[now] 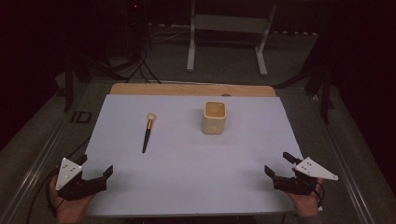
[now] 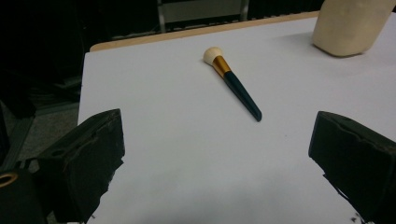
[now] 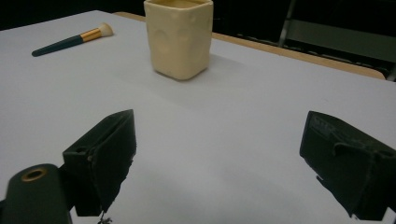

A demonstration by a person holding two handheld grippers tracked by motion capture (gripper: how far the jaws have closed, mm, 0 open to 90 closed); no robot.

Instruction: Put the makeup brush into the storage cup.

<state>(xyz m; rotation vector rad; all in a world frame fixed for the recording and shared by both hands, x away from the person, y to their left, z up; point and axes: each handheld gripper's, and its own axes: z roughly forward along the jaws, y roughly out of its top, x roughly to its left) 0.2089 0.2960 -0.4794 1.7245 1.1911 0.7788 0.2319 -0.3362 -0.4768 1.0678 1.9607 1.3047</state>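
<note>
Both pairs of black fingers, left gripper point(image 1: 96, 169) and right gripper point(image 1: 279, 164), stood wide open and empty at the white-covered desk's point(image 1: 187, 168) near edge. Ahead lay the dark-handled, gold-collared makeup brush point(image 1: 148, 131), well left of the cream square cup point(image 1: 215, 117). I judged gripping mid-handle, crosswise, best.

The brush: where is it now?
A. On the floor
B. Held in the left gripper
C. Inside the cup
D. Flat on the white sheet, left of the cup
D: the brush lies flat on the white sheet, apart from the cup and to its left in the high view.
</note>
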